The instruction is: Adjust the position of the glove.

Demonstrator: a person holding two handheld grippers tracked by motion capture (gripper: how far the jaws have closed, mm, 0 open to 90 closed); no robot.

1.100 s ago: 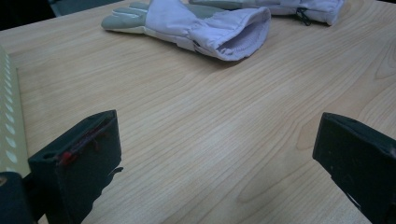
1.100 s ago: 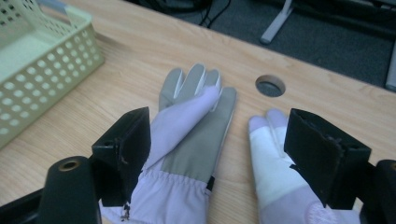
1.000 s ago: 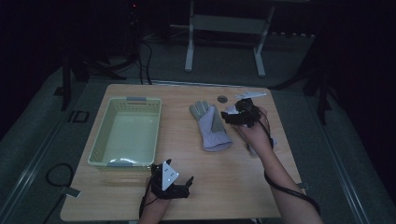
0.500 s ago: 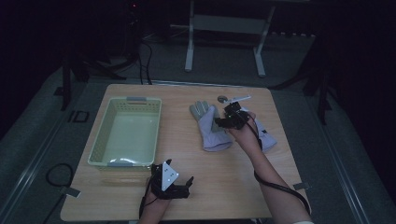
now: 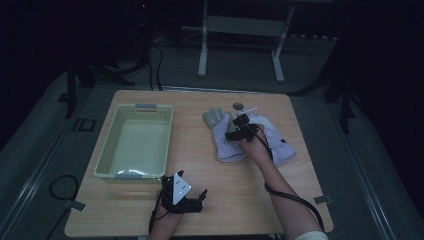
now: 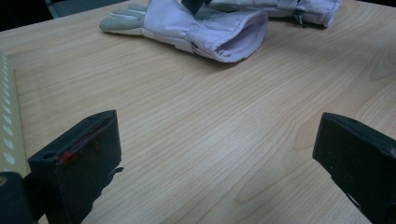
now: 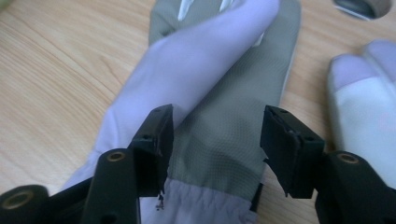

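Observation:
Two lilac gloves with grey palms lie on the wooden table (image 5: pixel 210 200). The left glove (image 5: pixel 222 142) (image 6: pixel 205 28) (image 7: pixel 219 116) lies with its cuff toward me. Low over it sits my right gripper (image 5: pixel 240 131) (image 7: pixel 217 140), whose jaws have just been closing. They still stand open, with the grey palm between them and the pads off the fabric. The second glove (image 5: pixel 280 142) (image 6: pixel 280 7) (image 7: pixel 364 93) lies just to the right. My left gripper (image 5: pixel 187 200) (image 6: pixel 215 154) rests open near the table's front edge, with bare wood between its jaws.
A pale green slotted basket (image 5: pixel 107 155) (image 6: pixel 7 130) stands on the left half of the table. A small round dark object (image 5: pixel 238 106) (image 7: pixel 362 7) and a thin white stick (image 5: pixel 251 108) lie beyond the gloves. The right gripper's cable (image 5: pixel 295 197) trails along the forearm.
My right gripper has come down and to the left from above the second glove onto the left glove. The left gripper has stayed put.

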